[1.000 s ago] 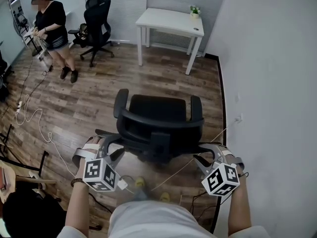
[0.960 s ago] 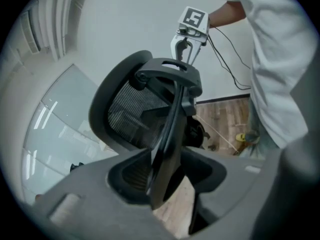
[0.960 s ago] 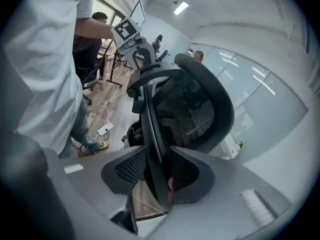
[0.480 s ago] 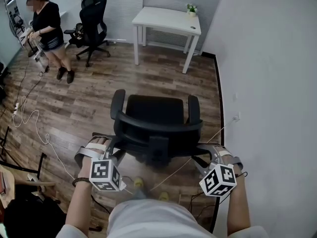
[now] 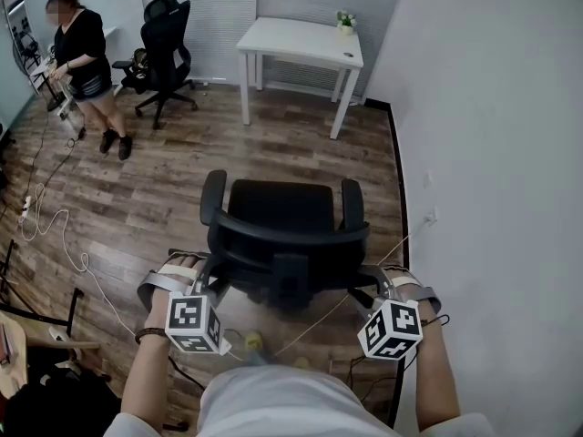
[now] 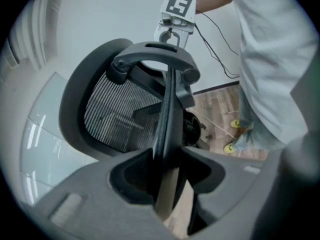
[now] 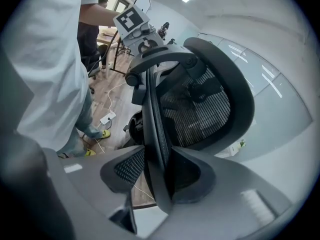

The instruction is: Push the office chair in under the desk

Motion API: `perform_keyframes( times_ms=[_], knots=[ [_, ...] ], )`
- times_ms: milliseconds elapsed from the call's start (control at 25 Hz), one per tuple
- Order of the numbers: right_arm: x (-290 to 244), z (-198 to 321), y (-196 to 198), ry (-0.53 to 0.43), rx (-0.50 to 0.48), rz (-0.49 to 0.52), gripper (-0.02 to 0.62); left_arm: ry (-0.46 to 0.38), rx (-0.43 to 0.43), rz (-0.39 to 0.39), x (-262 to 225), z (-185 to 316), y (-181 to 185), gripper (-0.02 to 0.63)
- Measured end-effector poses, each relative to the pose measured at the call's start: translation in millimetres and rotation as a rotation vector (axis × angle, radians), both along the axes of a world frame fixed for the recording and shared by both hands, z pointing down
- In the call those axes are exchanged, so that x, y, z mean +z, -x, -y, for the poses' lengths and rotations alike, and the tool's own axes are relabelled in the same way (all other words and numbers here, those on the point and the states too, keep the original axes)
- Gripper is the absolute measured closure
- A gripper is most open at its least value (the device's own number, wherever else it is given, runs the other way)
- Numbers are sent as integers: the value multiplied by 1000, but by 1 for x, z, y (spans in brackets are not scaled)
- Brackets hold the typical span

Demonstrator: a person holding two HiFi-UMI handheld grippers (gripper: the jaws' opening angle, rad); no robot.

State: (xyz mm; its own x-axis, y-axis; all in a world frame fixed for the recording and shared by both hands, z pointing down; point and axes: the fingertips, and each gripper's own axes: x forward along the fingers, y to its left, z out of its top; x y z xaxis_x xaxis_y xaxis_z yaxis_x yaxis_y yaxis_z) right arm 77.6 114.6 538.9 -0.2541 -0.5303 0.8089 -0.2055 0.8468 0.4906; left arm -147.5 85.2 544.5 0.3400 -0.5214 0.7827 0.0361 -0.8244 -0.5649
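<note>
A black mesh-backed office chair (image 5: pixel 284 221) stands in the middle of the wooden floor, its seat facing a white desk (image 5: pixel 301 42) against the far wall, well apart from it. My left gripper (image 5: pixel 209 273) clasps the left rim of the backrest (image 6: pixel 125 109), and its jaws have just been closing on that rim. My right gripper (image 5: pixel 371 277) clasps the right rim of the backrest (image 7: pixel 200 104). Its jaws have just been opening a little, with the rim still pressed between them. Each gripper view shows the rim running up between the jaws.
A person (image 5: pixel 80 57) stands at the far left beside a second black chair (image 5: pixel 166 44). White cables (image 5: pixel 55 230) trail over the floor on the left. A white wall (image 5: pixel 492 171) runs along the right. A small plant (image 5: pixel 345 21) sits on the desk.
The chair and both grippers stay nearly in place. The left gripper's marker cube has rolled slightly, and the right cube has drifted a little to the left.
</note>
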Motion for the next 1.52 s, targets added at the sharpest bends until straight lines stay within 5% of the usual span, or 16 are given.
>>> perform_keyframes(
  times_ms=[160,1520],
  knots=[
    [8,6,-4,-31,-14,-64,442,-8,17,-2,1,1,-4,445],
    [1,31,23,-36,69,7,420,-30,92,-37,-7,36,20,433]
  ],
)
